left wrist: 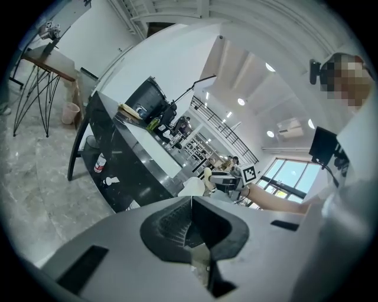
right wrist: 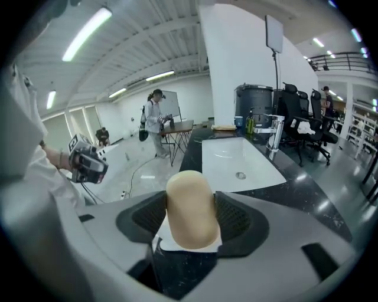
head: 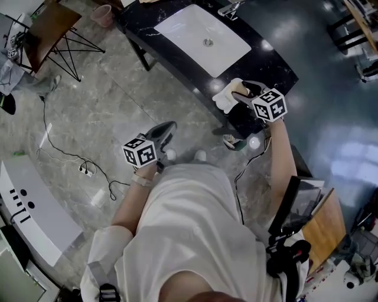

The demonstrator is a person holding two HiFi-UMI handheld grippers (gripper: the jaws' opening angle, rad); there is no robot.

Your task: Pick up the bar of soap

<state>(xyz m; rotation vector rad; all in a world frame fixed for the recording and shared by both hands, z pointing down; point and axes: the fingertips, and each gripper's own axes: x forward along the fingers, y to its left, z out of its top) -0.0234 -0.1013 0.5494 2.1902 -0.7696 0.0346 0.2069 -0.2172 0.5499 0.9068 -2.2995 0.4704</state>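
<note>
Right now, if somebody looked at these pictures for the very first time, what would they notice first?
The rounded cream bar of soap stands out first, clamped between the jaws of the right gripper at the near end of the glossy black counter. Behind it, a white rectangular sink is set into that counter. The left gripper is shut and empty, out over the grey stone floor.

A long black counter [head: 269, 68] with a white sink [head: 201, 35] and a tap [head: 230, 8] stands on a grey marbled floor [head: 100, 100]. Left of the counter stand a wooden table [head: 50, 26] on thin black legs and a pink bin [head: 101, 14]. A black cable [head: 59, 154] trails over the floor nearby. Past the counter's far end stand black office chairs [right wrist: 304, 127]. Strip lights [right wrist: 88, 32] run along the ceiling above it.
</note>
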